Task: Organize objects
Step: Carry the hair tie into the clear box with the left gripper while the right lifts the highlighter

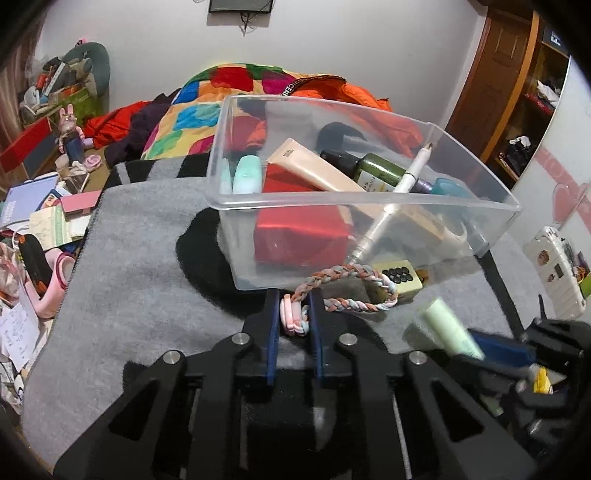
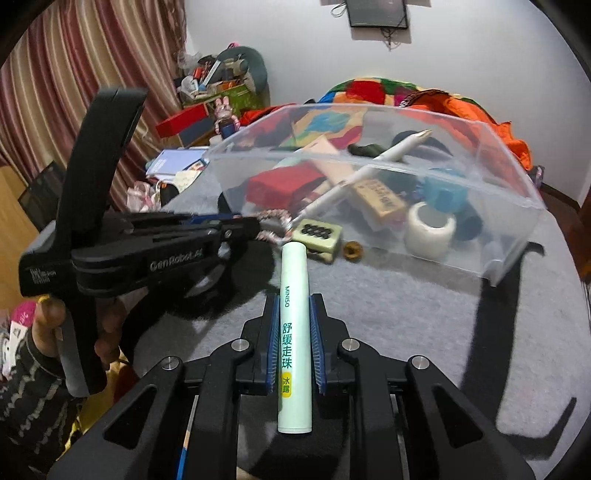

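You are in a lived-in bedroom of a home. Striped curtains (image 2: 74,70) hang along one wall, and a dark framed panel (image 2: 378,13) with dangling wires is fixed high on the white wall. A patchwork quilt (image 1: 192,118) lies heaped with orange bedding (image 1: 362,99) behind the grey blanket (image 1: 140,240) you work on. A wooden door (image 1: 498,74) stands beside open shelves (image 1: 535,110) holding clothes. To one side sits household clutter: a rabbit figurine (image 1: 70,129), notebooks (image 1: 26,199), a red box (image 2: 183,120), and a pile of bags and boxes (image 2: 221,77) in the corner.
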Tool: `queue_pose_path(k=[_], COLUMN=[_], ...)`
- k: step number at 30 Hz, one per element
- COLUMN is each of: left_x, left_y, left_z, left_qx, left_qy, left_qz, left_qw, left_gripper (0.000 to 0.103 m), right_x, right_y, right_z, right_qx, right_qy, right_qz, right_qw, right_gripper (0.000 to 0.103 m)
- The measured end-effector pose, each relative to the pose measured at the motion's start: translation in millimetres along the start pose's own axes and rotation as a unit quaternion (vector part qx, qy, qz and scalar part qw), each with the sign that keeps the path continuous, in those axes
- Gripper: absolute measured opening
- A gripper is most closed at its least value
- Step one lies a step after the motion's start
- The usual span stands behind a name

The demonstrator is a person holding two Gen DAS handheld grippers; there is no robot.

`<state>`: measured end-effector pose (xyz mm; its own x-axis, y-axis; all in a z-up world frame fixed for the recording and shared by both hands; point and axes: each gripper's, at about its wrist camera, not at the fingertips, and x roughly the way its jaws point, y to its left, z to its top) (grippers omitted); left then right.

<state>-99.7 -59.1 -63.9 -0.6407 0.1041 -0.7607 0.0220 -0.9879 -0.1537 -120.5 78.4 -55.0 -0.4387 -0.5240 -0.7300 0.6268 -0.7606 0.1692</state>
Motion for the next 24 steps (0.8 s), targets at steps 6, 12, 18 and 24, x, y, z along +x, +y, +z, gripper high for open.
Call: queue_pose_path(k=[6, 12, 18, 24], left_x=[-13.1, -39.5, -65.5, -84.6], left_y=[-9.2, -18.3, -29.2, -38.1], left_z=[-3.6, -4.7, -1.1, 5.8], left_qx=[-0.002, -0.003, 0.007, 0.018], left_qy=[-0.008, -0.034, -0.059, -0.082], left_qz=[-0.011, -0.028, -0.038, -0.044], left_qw=[0.9999, 0.9990, 0.9975, 0.9956], left_gripper=[0.013, 0.013, 0.013, 0.013], right_x=[-13.4, -24.5, -36.2, -50.5], right_y=[-11.7, -21.9, -30.8, -42.3], right_z=[7.3, 13.3, 19.2, 29.0], right_qx=[0.017, 0.029, 0.036, 0.046], right_qy=[-0.022, -0.040, -0.054, -0.076], right_qz=[-0.013, -0.025, -0.033, -0.047], right_qw=[1.000, 0.998, 0.997, 0.995], right_gripper=[0.014, 0.014, 0.014, 0.014])
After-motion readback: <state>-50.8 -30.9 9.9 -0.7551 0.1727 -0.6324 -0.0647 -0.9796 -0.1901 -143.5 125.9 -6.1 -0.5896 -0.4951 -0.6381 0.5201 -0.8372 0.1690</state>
